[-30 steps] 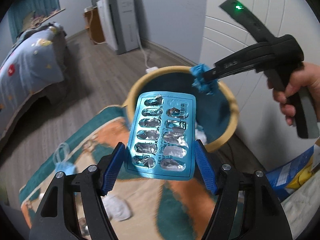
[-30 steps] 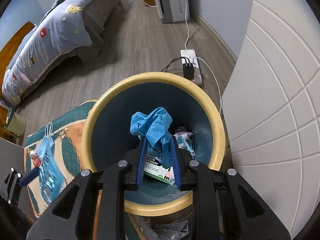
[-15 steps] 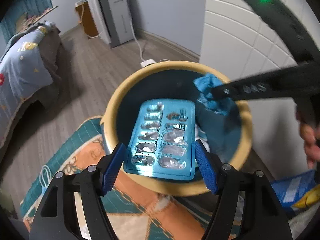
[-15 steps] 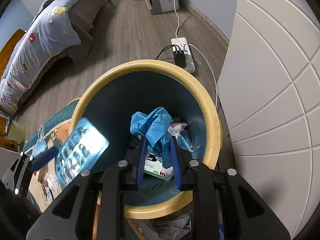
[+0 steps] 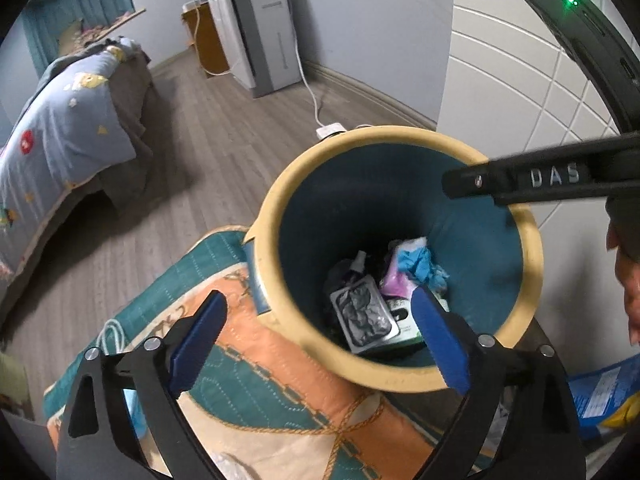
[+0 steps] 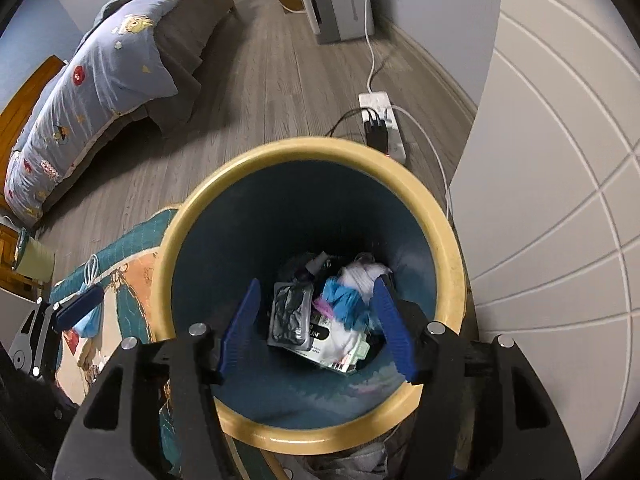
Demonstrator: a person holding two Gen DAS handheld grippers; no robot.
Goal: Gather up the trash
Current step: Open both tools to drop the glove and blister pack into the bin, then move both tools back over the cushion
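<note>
A round bin with a yellow rim (image 5: 280,216) (image 6: 436,216) and dark blue inside stands on the floor. At its bottom lie a pill blister pack (image 5: 362,316) (image 6: 291,318), a crumpled blue glove (image 5: 422,266) (image 6: 340,300) and other wrappers. My left gripper (image 5: 318,338) is open and empty over the bin's near rim. My right gripper (image 6: 316,328) is open and empty above the bin's mouth; its black body (image 5: 536,178) crosses the left wrist view.
A teal and orange rug (image 5: 280,396) lies beside the bin, with a blue face mask (image 6: 90,312) on it. A bed (image 6: 100,80), a white power strip (image 6: 380,120), a grey appliance (image 5: 260,36) and a white panelled wall (image 6: 560,200) surround the spot.
Both grippers opened. The blister pack left my left gripper and the blue glove left my right gripper; both now lie in the bin.
</note>
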